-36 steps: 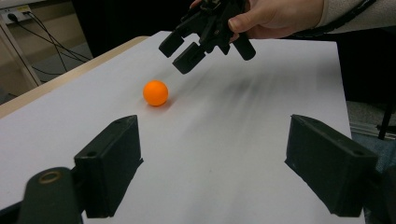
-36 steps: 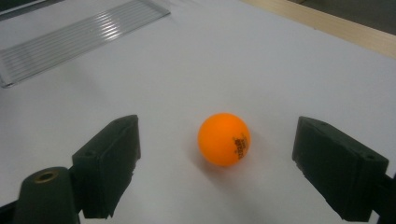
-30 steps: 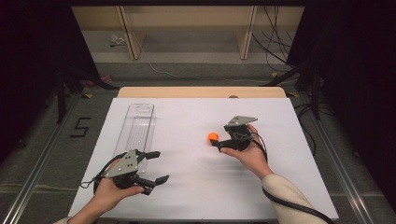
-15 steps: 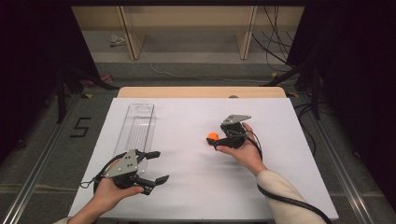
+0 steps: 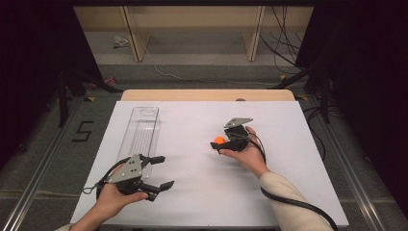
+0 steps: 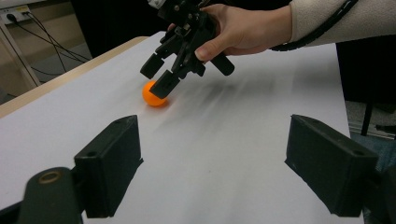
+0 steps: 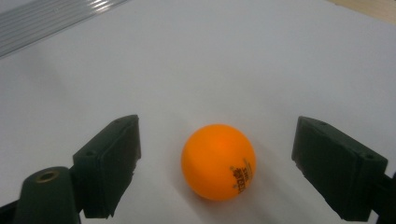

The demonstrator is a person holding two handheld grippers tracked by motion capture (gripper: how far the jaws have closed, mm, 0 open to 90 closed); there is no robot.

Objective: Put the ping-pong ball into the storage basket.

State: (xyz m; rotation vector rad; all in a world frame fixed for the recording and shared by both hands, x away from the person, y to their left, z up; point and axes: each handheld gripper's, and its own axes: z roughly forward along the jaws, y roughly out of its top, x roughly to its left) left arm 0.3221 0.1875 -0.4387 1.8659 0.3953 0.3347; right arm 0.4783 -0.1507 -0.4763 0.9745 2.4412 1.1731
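Orange ball (image 7: pixel 218 161) between spread jaws, untouched.

black two-jaw tool (image 5: pixel 217 146), grey three-cornered plate, black cable, cream sleeve (image 5: pixel 288 204)

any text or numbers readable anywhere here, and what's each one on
"5": dark numeral marked on the floor left of the table, seen in the high view.
Dark printed logo on the orange ball, seen in the right gripper view at: too small and blurred to read.
Nothing readable on the clear tray, the white table or either gripper.
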